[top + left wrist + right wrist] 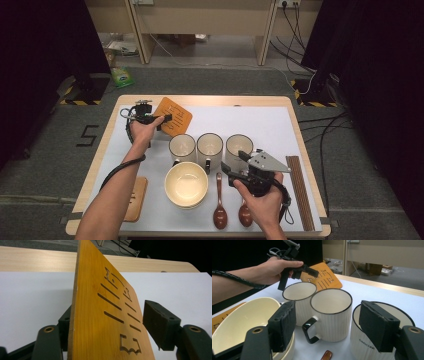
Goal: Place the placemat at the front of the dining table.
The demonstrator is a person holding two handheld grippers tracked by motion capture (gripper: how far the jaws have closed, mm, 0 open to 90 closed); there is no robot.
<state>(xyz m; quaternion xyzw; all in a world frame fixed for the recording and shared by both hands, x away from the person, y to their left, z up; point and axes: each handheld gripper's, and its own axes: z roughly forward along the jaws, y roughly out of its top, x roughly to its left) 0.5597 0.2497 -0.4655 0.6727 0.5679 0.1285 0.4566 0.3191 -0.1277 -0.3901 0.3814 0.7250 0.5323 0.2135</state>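
Black jaws of the left gripper (107,325) sit either side of the wooden coaster (105,315), which stands on edge betw. them. Left jaw is tucked against the board's back; right pad stands a bit off its slotted face, so can't tell if it's truly clamped. In the high view the coaster (173,116) sits tilted at the far-left part of the white mat (260,125), near the table's far edge (210,99), w/ the left gripper (159,120) at its near-left corner. Bare mat to its right, far of the three mugs (210,146).

Right gripper (239,161) hovers near-right, jaws apart & empty, by the rightmost mug (372,340). Tight there: bowl (186,184) to its left, two spoons (220,202) below, chopsticks (300,192) along the right edge. A second coaster (136,199) lies at the near-left edge.
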